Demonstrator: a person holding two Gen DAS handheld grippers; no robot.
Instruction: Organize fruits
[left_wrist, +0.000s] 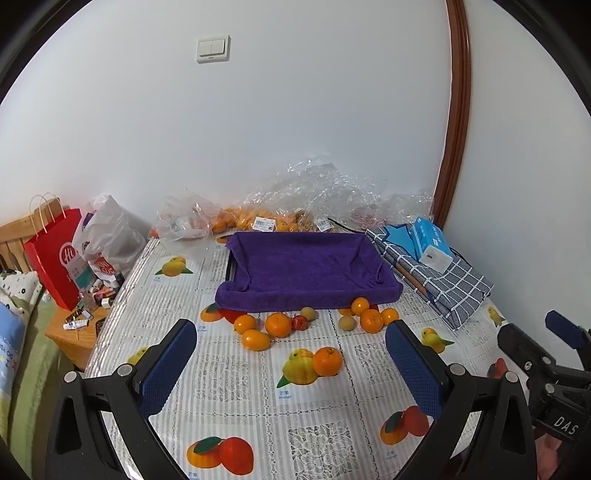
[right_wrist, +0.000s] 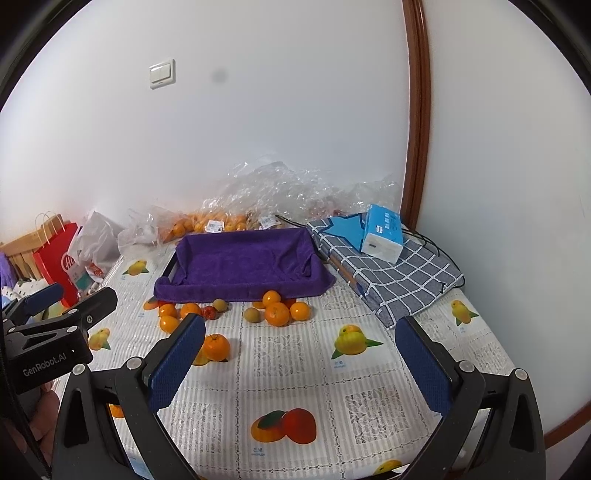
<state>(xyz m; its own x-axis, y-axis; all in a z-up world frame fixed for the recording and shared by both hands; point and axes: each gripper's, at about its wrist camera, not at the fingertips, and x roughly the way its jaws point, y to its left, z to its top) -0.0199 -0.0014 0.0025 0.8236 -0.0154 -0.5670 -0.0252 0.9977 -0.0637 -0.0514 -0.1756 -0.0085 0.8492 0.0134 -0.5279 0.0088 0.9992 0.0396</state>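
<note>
Right tool (right_wrist: 300, 363) is hanging over the worktop (right_wrist: 303, 369) with blue fingers (right_wrist: 177, 363) spread wide, gripping nothing, while the left tool (right_wrist: 55, 306) is poking in at the left edge. Purple-towel tray (right_wrist: 240, 264) is sitting mid-worktop, with oranges (right_wrist: 277, 313) and small brownish fruits (right_wrist: 252, 314) lying just in front, one orange (right_wrist: 216, 347) sitting apart nearer. Tissue pack (right_wrist: 382, 233) is resting on checked cloth (right_wrist: 391, 277) at right.

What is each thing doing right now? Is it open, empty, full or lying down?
Left tongs: open, holding nothing.
Right tongs: open, holding nothing.
Purple-lined tray: empty.
Loose fruits: scattered on the table before the tray.
Tissue pack: lying on the checked cloth.
Red paper bag: upright.
</note>
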